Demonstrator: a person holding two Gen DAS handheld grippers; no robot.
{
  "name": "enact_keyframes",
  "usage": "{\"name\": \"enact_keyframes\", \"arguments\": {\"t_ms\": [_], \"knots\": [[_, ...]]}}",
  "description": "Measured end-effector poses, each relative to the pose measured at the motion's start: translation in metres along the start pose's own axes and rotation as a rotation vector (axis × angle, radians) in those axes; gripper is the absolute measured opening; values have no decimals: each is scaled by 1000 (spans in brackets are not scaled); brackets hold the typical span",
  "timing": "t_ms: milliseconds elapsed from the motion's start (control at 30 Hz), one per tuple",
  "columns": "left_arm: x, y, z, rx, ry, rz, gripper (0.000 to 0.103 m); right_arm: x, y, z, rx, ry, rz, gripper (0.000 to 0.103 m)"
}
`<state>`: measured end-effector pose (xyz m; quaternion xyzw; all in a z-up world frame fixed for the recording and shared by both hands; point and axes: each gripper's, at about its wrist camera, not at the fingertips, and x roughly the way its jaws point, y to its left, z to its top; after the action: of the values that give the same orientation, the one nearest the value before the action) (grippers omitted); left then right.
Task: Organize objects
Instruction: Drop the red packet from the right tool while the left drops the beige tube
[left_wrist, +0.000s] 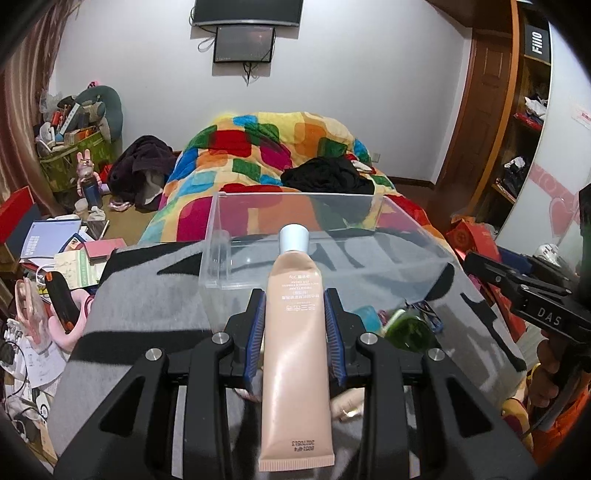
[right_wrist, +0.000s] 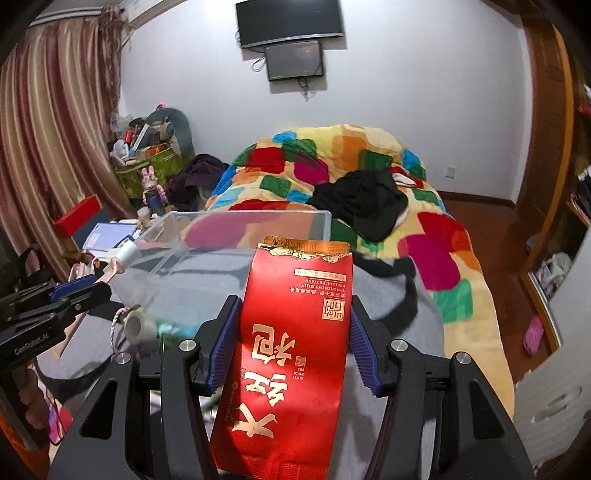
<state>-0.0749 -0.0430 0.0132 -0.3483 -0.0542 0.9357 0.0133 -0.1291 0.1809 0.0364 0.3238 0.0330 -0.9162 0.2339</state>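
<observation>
My left claw (left_wrist: 294, 308) is clenched on a peach cream tube (left_wrist: 295, 354), its white cap pointing forward, held just at the near edge of the clear plastic bin (left_wrist: 218, 236). My right claw (right_wrist: 293, 325) grips a red tea packet (right_wrist: 291, 354), torn end forward, near the bin's near right corner. The bin sits on a grey blanket (left_wrist: 147, 295) on the bed, before a multicoloured quilt (right_wrist: 332, 155).
</observation>
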Motion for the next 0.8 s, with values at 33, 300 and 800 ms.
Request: {"name": "enact_keyframes", "arguments": {"t_ms": [33,300,800], "knots": [[3,1,3,-1,10,0,31,5,1,5,-3,11,5,53],[34,9,27,16,111,-31,31,49,12,28,-47,123,85,53],[28,5,33,38,109,-51,31,69,24,33,-86,201,151,53]]}}
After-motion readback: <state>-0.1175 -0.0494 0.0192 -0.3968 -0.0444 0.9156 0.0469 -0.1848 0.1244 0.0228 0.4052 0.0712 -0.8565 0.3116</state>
